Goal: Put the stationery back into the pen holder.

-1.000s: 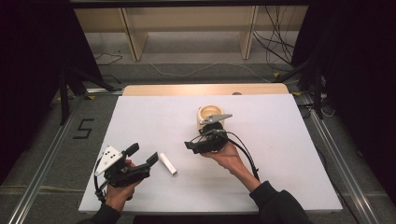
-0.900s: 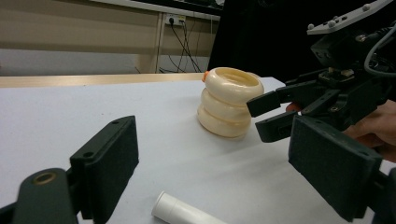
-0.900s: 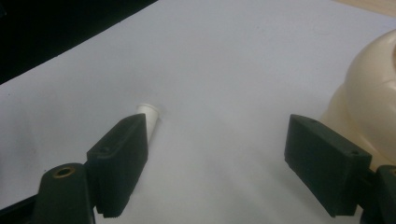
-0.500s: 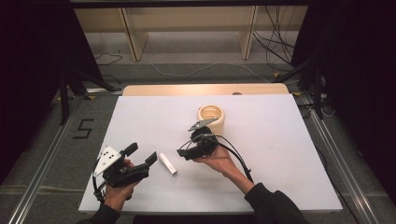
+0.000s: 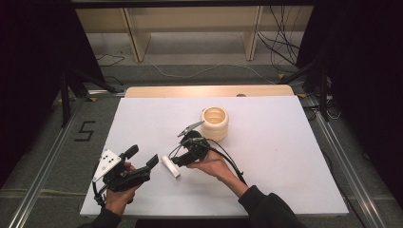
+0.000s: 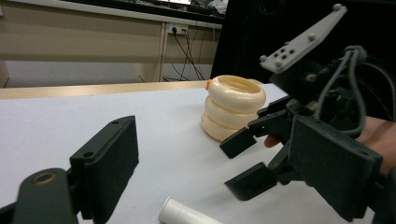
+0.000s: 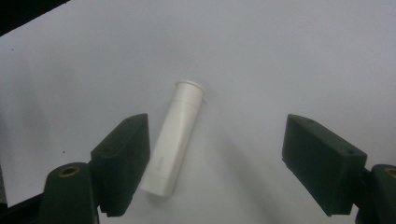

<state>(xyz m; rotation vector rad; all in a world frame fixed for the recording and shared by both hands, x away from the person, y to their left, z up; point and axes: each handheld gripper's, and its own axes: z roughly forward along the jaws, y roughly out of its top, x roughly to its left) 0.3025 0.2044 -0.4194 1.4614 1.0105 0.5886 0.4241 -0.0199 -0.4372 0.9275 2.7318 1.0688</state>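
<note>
1. Landmark: a small white plastic tube with a flanged rim at one end (image 5: 170, 166) lies flat on the white table top (image 5: 285, 156), near the person's edge. All positions below are given relative to this tube.

2. Right gripper (image 5: 186, 154): held just beyond and to the right of the tube, tilted down toward it. In the right gripper view its 2 black jaws stand wide apart with nothing between the pads. The tube (image 7: 175, 137) lies just inside the left-hand jaw in that view, flanged end pointing away from the camera. No contact with the tube can be confirmed.

3. Left gripper (image 5: 142, 164): just to the left of the tube, held low in the person's left hand (image 5: 119, 194). Its jaws are also spread and empty. The left gripper view shows 1 end of the tube (image 6: 184, 214) at the bottom edge, short of the jaw gap.

4. Other item: a cream ribbed ring-shaped container, open at the top (image 5: 215, 122), stands upright well beyond the tube, past the right gripper.

5. Step in hand, in my judgement: approach to pick up the tube with the right gripper; grasp not yet made.

6. Next move calls for: shifting the right gripper sideways so the tube sits centred between the pads, lowering to the table top, then closing across the tube's width. A cylinder may roll if 1 pad strikes first.
</note>
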